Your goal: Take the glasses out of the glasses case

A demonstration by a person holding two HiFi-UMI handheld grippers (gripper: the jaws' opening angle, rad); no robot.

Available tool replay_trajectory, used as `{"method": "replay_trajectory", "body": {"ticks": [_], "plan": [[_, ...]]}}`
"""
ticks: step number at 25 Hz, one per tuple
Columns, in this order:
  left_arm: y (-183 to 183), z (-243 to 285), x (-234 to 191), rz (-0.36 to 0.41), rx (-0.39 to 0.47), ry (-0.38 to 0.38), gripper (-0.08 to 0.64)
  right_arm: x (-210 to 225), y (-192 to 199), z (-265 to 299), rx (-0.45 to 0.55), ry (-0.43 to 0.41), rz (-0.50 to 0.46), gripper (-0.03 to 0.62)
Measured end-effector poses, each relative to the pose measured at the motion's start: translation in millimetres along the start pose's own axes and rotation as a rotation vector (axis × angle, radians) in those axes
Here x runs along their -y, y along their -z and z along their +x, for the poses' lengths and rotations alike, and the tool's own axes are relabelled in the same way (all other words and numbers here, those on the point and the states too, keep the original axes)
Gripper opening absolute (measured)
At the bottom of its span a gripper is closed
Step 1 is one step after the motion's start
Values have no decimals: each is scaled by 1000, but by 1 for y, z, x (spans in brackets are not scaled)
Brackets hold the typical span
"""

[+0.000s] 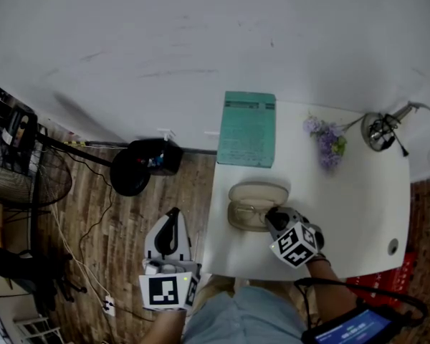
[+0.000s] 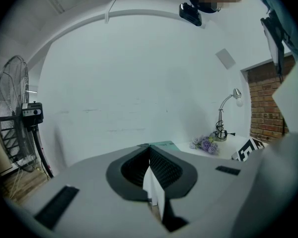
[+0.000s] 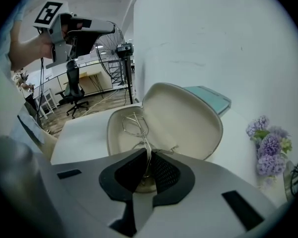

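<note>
An open beige glasses case (image 1: pixel 259 191) lies on the white table (image 1: pixel 358 213), its lid (image 3: pixel 188 115) tipped back. Thin wire-framed glasses (image 3: pixel 134 125) rest in its lower half. My right gripper (image 3: pixel 148 156) reaches down into the case, and its pads are closed on the glasses' wire frame near the bridge. In the head view the same gripper (image 1: pixel 273 216) sits at the case's right end. My left gripper (image 1: pixel 173 218) hovers off the table's left side above the wooden floor, shut, with nothing in it.
A teal book (image 1: pixel 247 129) lies behind the case. Purple flowers (image 1: pixel 328 140) and a desk lamp (image 1: pixel 380 130) stand at the back right. On the floor to the left are a fan (image 1: pixel 21 178), a black round base (image 1: pixel 132 167) and cables.
</note>
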State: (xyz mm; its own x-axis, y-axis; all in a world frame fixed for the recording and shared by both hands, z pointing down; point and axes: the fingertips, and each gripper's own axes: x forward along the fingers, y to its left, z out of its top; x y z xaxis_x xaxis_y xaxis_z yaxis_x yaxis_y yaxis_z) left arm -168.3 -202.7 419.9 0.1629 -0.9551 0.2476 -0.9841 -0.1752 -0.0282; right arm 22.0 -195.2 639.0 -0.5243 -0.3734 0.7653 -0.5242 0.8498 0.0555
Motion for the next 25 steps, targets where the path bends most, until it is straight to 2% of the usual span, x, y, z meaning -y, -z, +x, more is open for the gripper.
{"method": "replay_trajectory", "body": {"ticks": [25], "plan": [[-19,-3,2,10,46,36,6,12,-13,-18,68,87,39,35]]}}
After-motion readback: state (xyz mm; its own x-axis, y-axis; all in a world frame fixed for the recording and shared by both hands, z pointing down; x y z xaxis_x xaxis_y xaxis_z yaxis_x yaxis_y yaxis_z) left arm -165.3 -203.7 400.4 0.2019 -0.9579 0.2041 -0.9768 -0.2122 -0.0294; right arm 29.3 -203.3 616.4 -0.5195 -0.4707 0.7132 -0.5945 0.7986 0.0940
